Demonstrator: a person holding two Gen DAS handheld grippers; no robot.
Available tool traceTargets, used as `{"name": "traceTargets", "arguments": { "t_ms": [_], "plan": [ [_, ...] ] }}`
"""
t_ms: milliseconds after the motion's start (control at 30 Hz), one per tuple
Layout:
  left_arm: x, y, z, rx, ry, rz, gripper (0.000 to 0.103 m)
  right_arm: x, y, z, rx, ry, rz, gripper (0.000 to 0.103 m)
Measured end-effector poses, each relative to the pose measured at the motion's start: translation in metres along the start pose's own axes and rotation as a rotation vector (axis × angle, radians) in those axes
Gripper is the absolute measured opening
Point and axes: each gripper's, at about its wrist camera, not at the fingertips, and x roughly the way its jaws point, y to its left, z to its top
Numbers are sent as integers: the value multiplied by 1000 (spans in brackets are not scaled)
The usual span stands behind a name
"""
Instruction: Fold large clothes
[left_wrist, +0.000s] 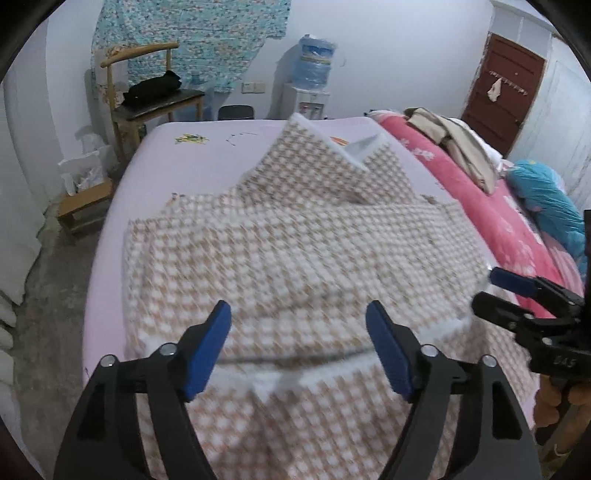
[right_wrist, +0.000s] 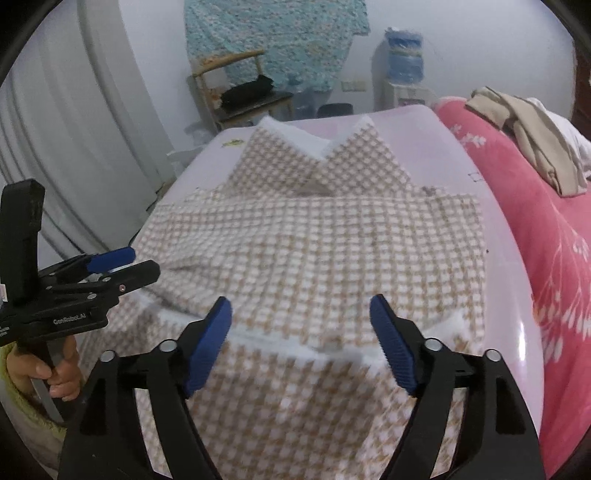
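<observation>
A: Where's the beige-and-white checked fleece garment (left_wrist: 295, 251)?

B: Spread on the lilac bed (left_wrist: 110, 229), folded edge running crosswise just ahead of both.

A: Left tool (left_wrist: 298, 343), right tool (right_wrist: 300, 339)?

B: Both released, empty, side by side, equally near.

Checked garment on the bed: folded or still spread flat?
Partly folded. The garment lies on the bed with its near part doubled back, a white-lined edge crossing its width; two corners stick up at the far end.
</observation>
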Motion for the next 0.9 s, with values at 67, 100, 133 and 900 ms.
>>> {"name": "traceTargets", "arguments": {
  "t_ms": [67, 100, 133, 900],
  "plan": [
    [3, 5, 10, 0, -3, 30, 83, 2, -7, 8, 23, 10, 18, 81],
    [5, 7, 17, -2, -5, 44, 84, 3, -10, 13, 28, 13, 28, 81],
    [5, 9, 21, -3, -7, 51, 86, 2, -15, 20, 31, 16, 39, 81],
    [161, 35, 208, -145, 63, -78, 70, 156, -111, 216, 238, 200, 149, 70]
  ]
}}
